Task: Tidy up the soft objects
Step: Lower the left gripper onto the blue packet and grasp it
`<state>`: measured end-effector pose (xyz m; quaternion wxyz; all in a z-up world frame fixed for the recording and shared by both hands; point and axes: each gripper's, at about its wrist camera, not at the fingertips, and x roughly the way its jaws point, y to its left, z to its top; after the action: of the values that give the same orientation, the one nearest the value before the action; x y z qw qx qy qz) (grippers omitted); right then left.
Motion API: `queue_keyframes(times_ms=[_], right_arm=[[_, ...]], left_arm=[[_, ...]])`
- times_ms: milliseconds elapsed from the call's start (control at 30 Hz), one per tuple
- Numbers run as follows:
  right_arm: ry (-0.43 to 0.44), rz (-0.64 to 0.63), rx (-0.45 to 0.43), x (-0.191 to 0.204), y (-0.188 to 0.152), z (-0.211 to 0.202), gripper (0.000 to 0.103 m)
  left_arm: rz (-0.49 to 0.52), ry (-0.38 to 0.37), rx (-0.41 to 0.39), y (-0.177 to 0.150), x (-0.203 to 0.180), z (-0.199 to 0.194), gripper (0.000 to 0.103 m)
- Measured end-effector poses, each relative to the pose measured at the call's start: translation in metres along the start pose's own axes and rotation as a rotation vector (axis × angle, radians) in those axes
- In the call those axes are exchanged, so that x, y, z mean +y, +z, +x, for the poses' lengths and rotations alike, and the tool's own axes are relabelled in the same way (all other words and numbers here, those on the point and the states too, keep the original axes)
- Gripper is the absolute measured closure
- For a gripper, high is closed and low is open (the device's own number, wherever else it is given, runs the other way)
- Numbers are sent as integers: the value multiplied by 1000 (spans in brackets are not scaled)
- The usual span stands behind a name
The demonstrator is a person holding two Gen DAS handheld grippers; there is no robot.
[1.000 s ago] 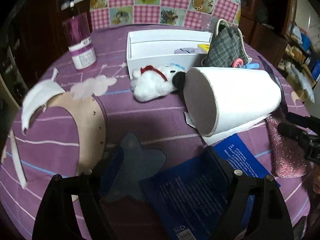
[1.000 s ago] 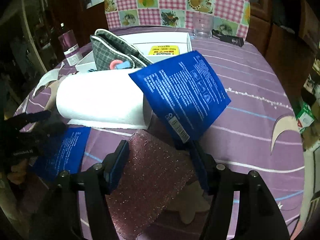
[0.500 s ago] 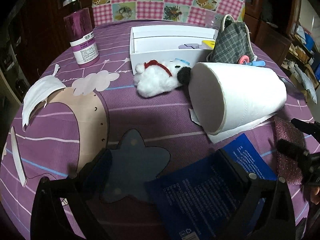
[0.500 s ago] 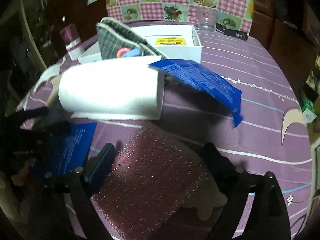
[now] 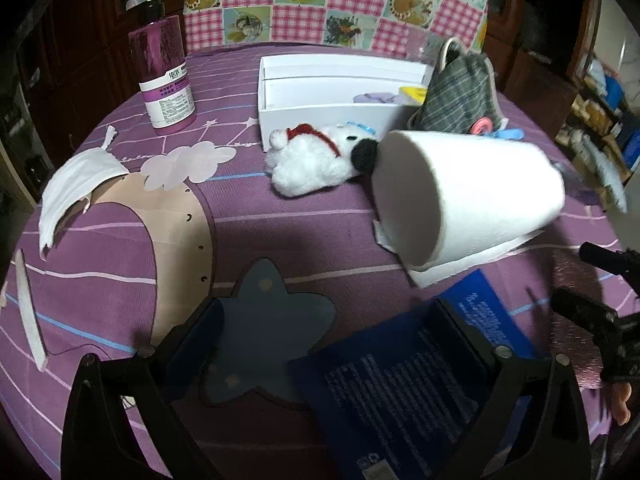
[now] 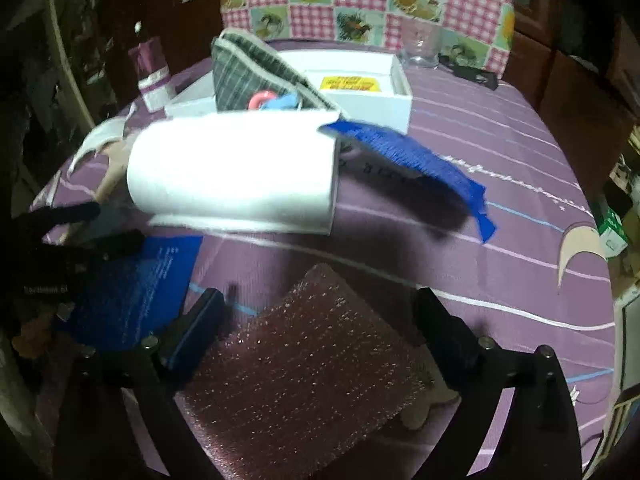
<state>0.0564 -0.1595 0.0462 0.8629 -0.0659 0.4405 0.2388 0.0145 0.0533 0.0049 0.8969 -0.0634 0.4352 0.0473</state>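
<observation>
My left gripper (image 5: 328, 332) stands wide, its jaws closing a little. A blue packet (image 5: 404, 384) lies flat on the purple cloth under its right finger, and no pad presses on it. My right gripper (image 6: 320, 316) is open over a pink glittery sponge (image 6: 304, 368) that lies between its fingers, untouched. A second blue packet (image 6: 408, 156), blurred, tilts off the end of the white paper roll (image 6: 236, 172). The white plush toy (image 5: 312, 160) lies in front of the white box (image 5: 340, 114).
A plaid pouch (image 5: 460, 88) leans on the box's right end. A purple bottle (image 5: 164, 76) and a white mask (image 5: 76, 188) sit at the left. A dark star mat (image 5: 272, 320) lies under the left gripper. A glass (image 6: 420, 44) stands behind the box.
The right gripper opened and let go of the blue packet, which dropped beside the roll. The left gripper opened wider, leaving its blue packet flat on the cloth.
</observation>
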Motion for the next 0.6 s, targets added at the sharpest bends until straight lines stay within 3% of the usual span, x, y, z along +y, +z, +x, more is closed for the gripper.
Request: queue_keyframes(times_ms=[333,600], right_arm=[[35,-6,-58,3,4,-18,18],[44,-37,-48,12,1,-22,19]], left_arm=[[32,-52,-125,-2,-4,-28,3],[42,1,-170,-8,-9,-39,3]])
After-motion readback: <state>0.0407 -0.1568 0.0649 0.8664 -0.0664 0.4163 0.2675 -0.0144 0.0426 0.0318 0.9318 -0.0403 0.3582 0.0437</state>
